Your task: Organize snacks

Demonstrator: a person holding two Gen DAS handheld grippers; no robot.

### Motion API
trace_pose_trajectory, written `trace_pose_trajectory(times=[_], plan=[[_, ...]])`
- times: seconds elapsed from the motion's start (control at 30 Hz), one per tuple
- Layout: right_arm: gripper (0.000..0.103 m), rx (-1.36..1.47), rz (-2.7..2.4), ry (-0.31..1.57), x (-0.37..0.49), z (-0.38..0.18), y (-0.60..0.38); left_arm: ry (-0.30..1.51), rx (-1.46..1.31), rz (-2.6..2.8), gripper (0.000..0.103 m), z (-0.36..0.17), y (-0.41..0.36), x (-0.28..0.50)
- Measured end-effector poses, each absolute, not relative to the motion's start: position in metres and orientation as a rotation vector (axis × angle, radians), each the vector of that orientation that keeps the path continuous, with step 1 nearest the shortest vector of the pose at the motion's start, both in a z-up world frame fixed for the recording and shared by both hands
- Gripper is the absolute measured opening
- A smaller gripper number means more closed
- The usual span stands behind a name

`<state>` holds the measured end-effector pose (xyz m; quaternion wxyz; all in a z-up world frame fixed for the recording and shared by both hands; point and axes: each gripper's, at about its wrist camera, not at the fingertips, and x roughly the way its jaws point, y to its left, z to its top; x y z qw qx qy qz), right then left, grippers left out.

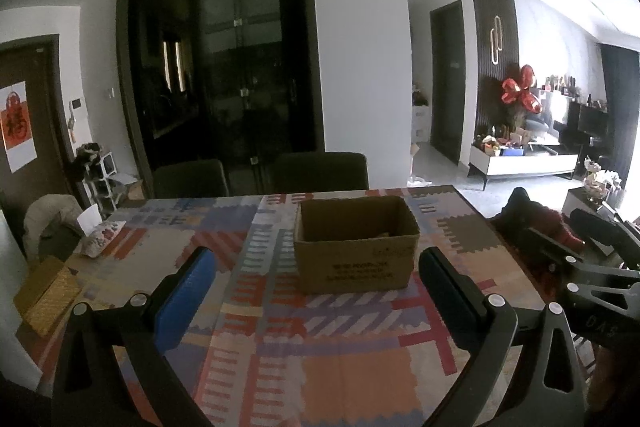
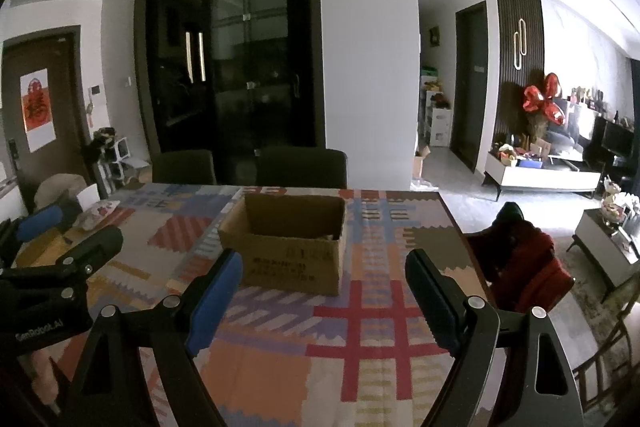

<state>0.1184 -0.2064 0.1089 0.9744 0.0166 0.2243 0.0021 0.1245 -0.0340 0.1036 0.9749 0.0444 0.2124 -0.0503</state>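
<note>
An open brown cardboard box (image 1: 356, 243) stands in the middle of the table, on a patchwork cloth (image 1: 280, 367). Something small shows low inside its right corner; I cannot tell what it is. My left gripper (image 1: 316, 255) is open just short of the box's near side, with nothing between its blue-padded fingers. My right gripper (image 2: 325, 259) is also open and holds nothing. It is near the same box (image 2: 288, 247), slightly to its right. The left gripper (image 2: 86, 223) shows at the left of the right wrist view. One of the right gripper's fingers (image 1: 596, 227) shows at the right edge of the left wrist view.
A patterned pouch (image 1: 102, 237) with white paper and a woven yellow box (image 1: 44, 291) lie at the table's left end. Two dark chairs (image 1: 320, 171) stand along the far side. A chair draped with red and black clothing (image 2: 524, 259) stands off the table's right edge.
</note>
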Motion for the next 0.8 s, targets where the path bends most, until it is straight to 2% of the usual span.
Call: trace_pose_trajectory(times=[0.8], plan=[[0.085, 0.03, 0.026, 0.441, 0.083, 0.113, -0.207, 0.404, 0.083, -0.112, 0.103, 0.111, -0.037, 0.088]])
